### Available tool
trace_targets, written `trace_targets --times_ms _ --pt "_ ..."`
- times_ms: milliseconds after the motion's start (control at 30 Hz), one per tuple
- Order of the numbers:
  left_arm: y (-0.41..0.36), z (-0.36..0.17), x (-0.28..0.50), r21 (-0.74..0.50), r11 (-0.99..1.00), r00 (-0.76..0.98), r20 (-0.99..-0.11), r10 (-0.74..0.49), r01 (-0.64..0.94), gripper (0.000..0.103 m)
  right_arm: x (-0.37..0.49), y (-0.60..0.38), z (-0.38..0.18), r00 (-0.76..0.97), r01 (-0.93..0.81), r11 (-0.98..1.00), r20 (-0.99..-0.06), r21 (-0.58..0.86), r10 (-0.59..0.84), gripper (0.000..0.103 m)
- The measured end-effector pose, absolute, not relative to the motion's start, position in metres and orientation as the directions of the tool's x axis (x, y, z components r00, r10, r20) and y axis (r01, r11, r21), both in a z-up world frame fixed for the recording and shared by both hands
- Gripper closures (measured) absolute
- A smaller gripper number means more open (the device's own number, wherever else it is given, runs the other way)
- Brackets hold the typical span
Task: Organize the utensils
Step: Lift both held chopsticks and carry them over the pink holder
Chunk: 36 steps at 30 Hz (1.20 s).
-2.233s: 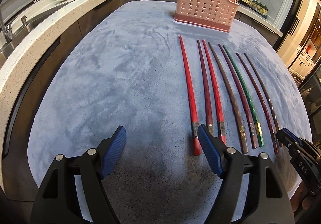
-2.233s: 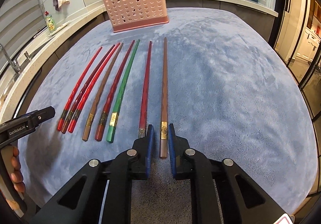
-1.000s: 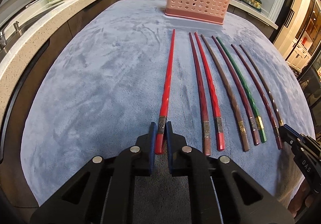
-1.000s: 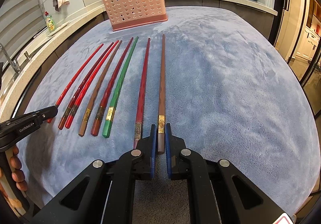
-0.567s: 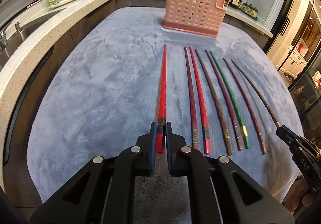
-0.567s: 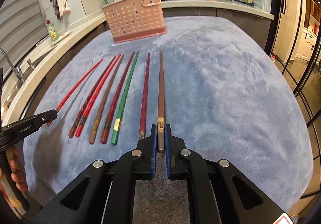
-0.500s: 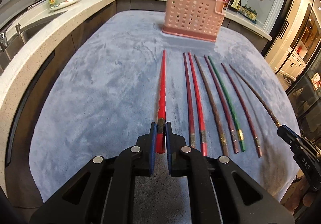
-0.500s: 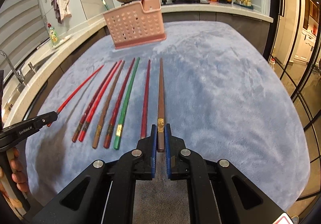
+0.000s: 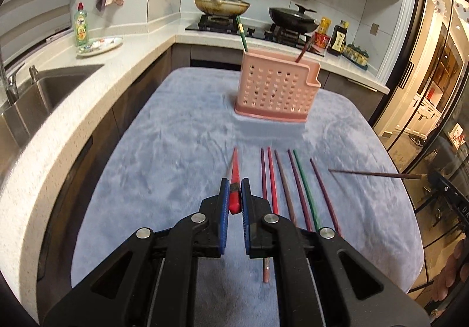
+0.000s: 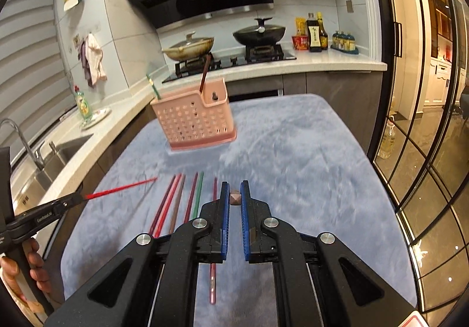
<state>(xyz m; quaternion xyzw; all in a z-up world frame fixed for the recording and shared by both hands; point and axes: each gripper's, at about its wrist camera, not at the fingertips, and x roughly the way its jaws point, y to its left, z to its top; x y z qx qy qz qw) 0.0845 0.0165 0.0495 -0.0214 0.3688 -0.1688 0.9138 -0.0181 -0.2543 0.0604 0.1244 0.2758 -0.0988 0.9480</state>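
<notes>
Far to my left I have the sink (image 9: 58, 83) sunk in the pale counter, with a green soap bottle (image 9: 81, 25) standing behind it. Next over, my left gripper (image 9: 235, 198) has its blue pads clamped tight on the thick end of the bright red chopstick (image 9: 234, 177), which hangs above the blue cloth (image 9: 176, 151) with its tip pointing toward the pink holder (image 9: 277, 89). Just right of that, six chopsticks (image 9: 293, 189) lie side by side on the cloth: dark red, red, brown, maroon, green, maroon, all pointing toward the holder too. The holder stands upright at the far end of the cloth, with a green chopstick (image 9: 241, 33) and a reddish brown one (image 9: 304, 50) already leaning out of its top. Further right, my right gripper (image 10: 235, 198) is squeezed shut on the brown chopstick (image 9: 372, 174); from its own camera I see only the butt end between the pads, while the left camera shows the stick held clear of the cloth, pointing leftward. At the right edge are glass doors (image 10: 425, 151)
</notes>
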Motion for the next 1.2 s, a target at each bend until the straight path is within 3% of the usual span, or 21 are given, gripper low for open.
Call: trace_targets --times_ms 833,1200 --pt "-0.013 0.158 0.164 -0.170 0.933 0.787 -0.502 -0.359 0.317 0.096 0.049 -0.273 0.145 0.926 0.196 0.936 -0.370 0.292 -0.079 0.096" --pt "-0.043 0.232 0.225 -0.201 0.934 0.891 -0.297 -0.344 0.294 0.096 0.133 -0.290 0.215 0.984 0.104 0.925 -0.171 0.366 -0.043 0.096"
